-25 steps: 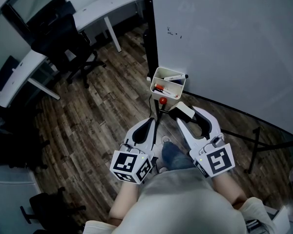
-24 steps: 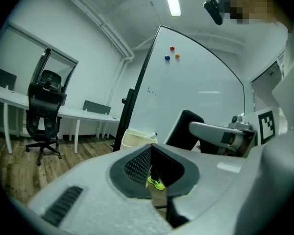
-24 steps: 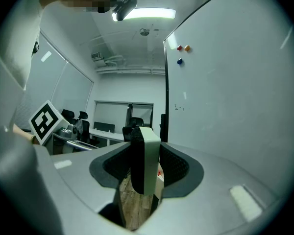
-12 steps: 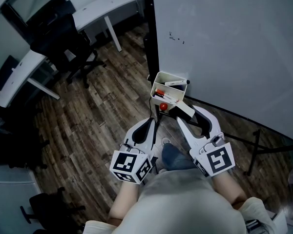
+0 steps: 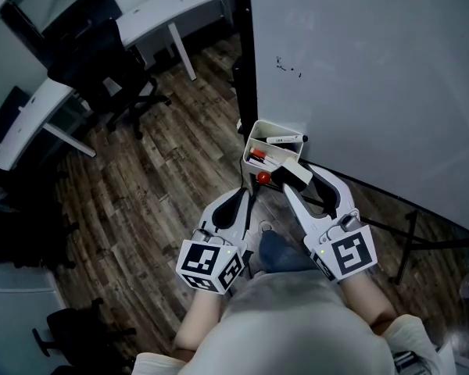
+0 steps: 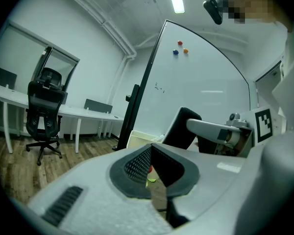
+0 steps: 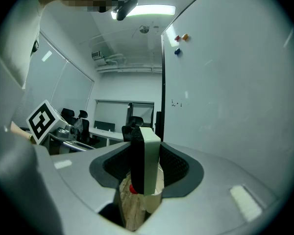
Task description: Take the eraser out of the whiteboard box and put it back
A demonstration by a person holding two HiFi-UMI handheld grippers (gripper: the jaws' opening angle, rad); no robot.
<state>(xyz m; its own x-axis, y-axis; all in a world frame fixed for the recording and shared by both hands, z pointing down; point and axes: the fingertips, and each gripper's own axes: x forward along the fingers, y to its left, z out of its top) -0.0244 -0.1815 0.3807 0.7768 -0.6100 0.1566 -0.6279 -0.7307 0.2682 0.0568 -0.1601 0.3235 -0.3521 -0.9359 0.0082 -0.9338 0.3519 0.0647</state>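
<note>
We hold both grippers out in front of our chest, side by side and pointing away from us at roughly the same level. Our right gripper [image 5: 298, 180] [image 7: 145, 148] reaches a little farther forward than the left. Its jaws stand apart and press on the eraser [image 5: 295, 175] [image 7: 148, 156], which stands upright on edge between the pads. Our left gripper [image 5: 238, 197] [image 6: 151, 150] has its jaws drawn together with nothing between them. The right cube [image 5: 346, 256] and the left cube [image 5: 211, 266] sit closest to our body, and behind them the right forearm [image 5: 373, 306] and left forearm [image 5: 194, 326] run back, bare, toward our torso.
</note>
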